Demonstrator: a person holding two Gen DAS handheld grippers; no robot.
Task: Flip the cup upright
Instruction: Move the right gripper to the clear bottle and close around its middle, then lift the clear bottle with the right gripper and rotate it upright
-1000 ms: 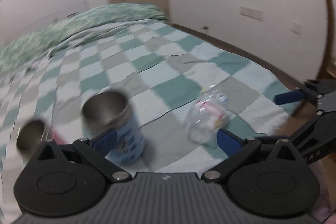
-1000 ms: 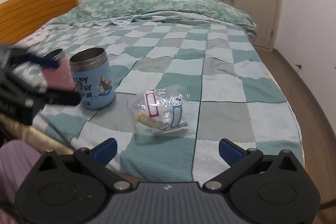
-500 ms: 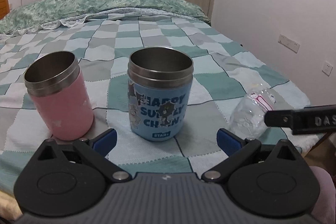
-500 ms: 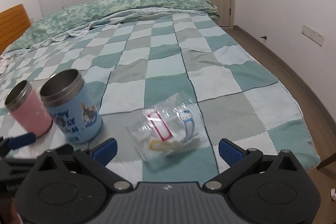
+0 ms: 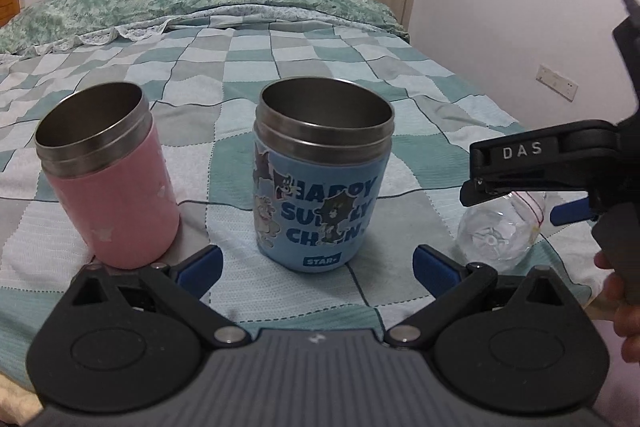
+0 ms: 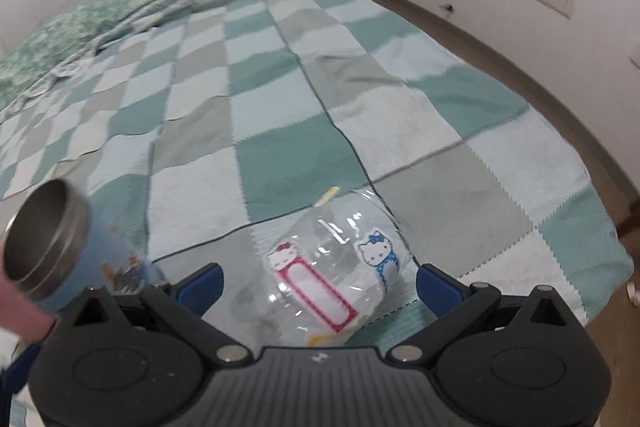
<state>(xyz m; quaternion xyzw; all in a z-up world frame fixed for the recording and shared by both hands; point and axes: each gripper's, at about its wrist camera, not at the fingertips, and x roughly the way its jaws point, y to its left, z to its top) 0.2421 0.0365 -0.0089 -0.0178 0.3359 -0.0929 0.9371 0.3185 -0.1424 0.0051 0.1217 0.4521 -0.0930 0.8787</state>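
A clear plastic cup [image 6: 332, 267] with cartoon cat stickers lies on its side on the checked bedspread. My right gripper [image 6: 318, 283] is open, with the cup between its blue fingertips [image 6: 434, 287]. In the left wrist view the cup [image 5: 496, 233] lies at the right, its base toward the camera, under the right gripper's body [image 5: 560, 163]. My left gripper [image 5: 316, 267] is open and empty, just in front of the blue cup.
A blue steel cup [image 5: 320, 175] and a pink steel cup [image 5: 108, 175] stand upright on the bed; the blue one [image 6: 52, 247] is left of the clear cup. The bed's edge and wood floor [image 6: 600, 155] are to the right.
My right gripper has moved forward and down, so the clear cup now lies between its fingers. My left gripper has swung round to face the steel cups and come a little closer.
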